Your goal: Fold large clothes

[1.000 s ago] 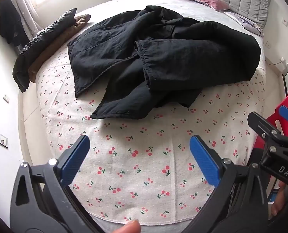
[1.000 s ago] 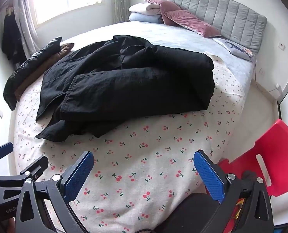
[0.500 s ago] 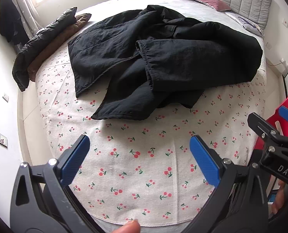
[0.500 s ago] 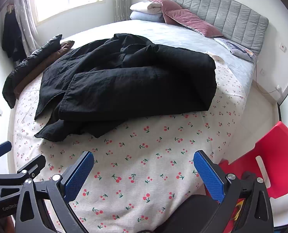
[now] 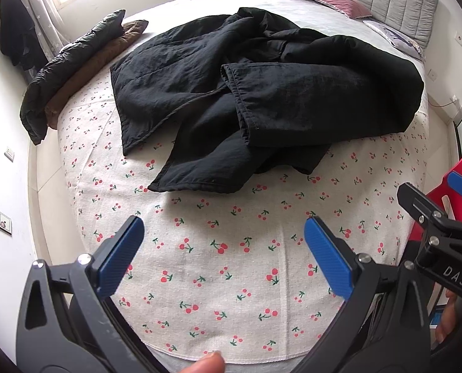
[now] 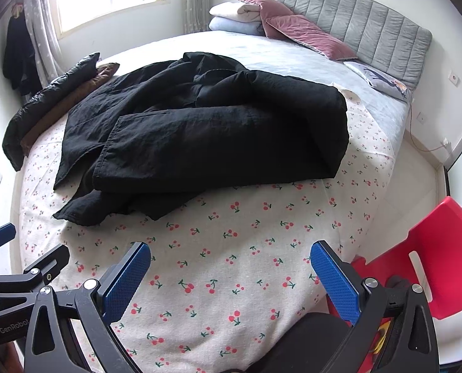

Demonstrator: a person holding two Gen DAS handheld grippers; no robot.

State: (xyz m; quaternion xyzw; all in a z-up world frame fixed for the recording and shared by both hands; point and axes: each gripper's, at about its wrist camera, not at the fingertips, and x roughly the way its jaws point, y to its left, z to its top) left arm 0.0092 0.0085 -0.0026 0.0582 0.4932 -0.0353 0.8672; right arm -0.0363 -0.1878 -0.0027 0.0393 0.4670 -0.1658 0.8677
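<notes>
over the last second both views have crept a little closer to the bed (image 5: 199,279), and the black coat (image 5: 262,99) now sits slightly larger and lower in each picture; nothing about the coat itself has shifted, its folds and loose hem lie as they did. so this reads as the approach only: no fold has started, and the garment is untouched.

the left gripper (image 5: 224,258) hangs over the cherry-print cover with its jaws wide and nothing between them. the right gripper (image 6: 231,276) is the same, wide and empty, over the near edge of the bed beside the red chair (image 6: 433,264).

the coat lies crumpled in the middle of the bed, well ahead of both grippers and apart from them. its nearest part is a hem corner (image 5: 168,183) ahead and slightly left of the left gripper. from the right view that corner (image 6: 72,214) is ahead and to the left. the bulk is doubled over itself, so it likely needs spreading flat first.
</notes>
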